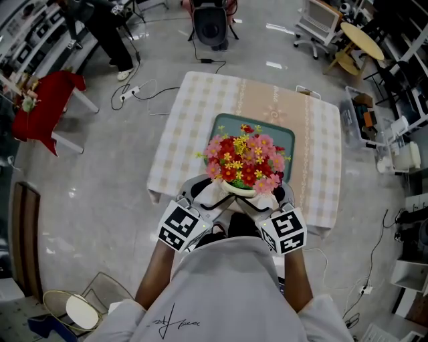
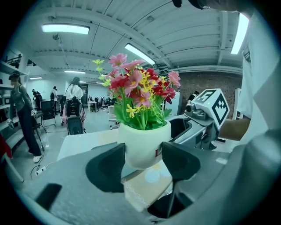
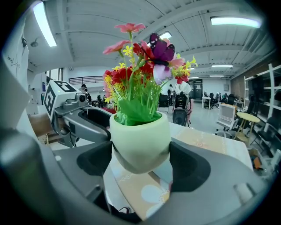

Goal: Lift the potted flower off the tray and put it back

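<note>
The potted flower (image 1: 244,163) hangs at the centre of the frame, raised off the table (image 1: 194,107). The left gripper (image 2: 142,162) and right gripper (image 3: 141,160) each clamp its pot's sides. Red, pink and yellow blooms fill the pot, overlapping the lower part of the teal tray (image 1: 224,123).

Cloth-covered table (image 1: 190,127); teal tray (image 1: 227,124) on it.

Open-plan lab: office chairs (image 1: 315,20), floor cables (image 1: 128,93)

Bare tray (image 1: 231,122) beyond the raised potted flower (image 1: 245,162), open tablecloth (image 1: 185,120) on both sides
</note>
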{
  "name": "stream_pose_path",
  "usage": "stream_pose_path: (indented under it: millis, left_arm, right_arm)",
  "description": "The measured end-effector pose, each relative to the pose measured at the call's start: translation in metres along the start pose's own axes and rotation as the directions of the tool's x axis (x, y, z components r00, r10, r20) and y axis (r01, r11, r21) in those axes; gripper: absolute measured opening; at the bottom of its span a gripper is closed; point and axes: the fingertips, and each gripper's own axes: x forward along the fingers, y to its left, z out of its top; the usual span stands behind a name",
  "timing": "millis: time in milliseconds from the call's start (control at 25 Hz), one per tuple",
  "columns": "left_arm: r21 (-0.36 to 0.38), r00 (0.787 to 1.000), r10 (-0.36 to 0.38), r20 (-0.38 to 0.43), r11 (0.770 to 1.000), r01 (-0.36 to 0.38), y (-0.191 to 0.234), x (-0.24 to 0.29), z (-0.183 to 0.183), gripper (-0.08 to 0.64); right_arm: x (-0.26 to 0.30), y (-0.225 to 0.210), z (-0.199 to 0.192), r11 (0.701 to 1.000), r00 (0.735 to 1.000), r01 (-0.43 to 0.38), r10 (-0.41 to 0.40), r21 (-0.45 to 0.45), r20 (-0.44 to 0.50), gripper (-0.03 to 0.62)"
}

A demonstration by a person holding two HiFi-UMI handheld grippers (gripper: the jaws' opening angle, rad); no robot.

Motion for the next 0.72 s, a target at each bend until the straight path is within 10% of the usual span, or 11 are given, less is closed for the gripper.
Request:
stream_pose_path:
  millis: [720]
  left_arm:
    - [-0.023, 1.0, 0.007, -0.003, 1.0, -0.007, 0.022, 0.019, 0.0, 0.262]
  right_arm:
    - [0.022, -0.019, 0.001, 1.0, 1.0, -0.016, 0.016, 0.019, -0.007, 0.416]
